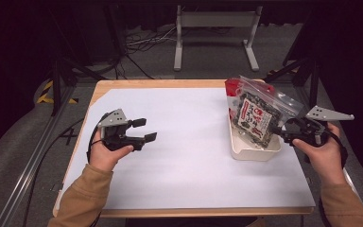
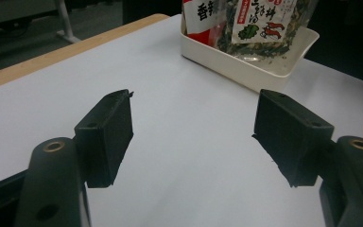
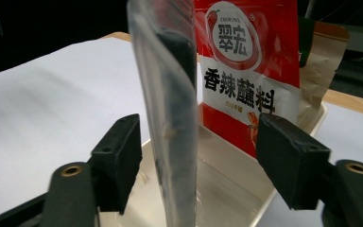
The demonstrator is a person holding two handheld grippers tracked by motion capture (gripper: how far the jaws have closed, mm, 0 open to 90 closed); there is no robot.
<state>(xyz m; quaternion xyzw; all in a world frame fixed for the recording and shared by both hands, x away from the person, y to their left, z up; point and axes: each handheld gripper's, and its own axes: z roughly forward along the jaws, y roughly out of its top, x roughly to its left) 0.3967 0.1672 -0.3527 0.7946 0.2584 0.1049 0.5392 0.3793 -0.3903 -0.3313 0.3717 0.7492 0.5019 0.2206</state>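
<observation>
So over on the far left of the white tray (image 1: pixel 255 150), my left gripper (image 1: pixel 144 129) hangs above the bare white tabletop (image 1: pixel 184 156), jaws spread wide with nothing between them. It's well apart from the tray, basically parked.

Standing in the tray are the packets: a clear bag of dark dried seasoning (image 1: pixel 255 116) in front, and a red spice pouch (image 3: pixel 248 71) behind it.

At the tray's right edge, my right gripper (image 3: pixel 198 163) has its jaws wide too, one on each side of the clear bag's edge, not squeezing yet.

What worries me: that film is thin, floppy and slick, so if I pinch just the edge it'll probably slip or fold. And if I pull before the grip is solid, the bag could drag the light tray or topple the red pouch.
</observation>
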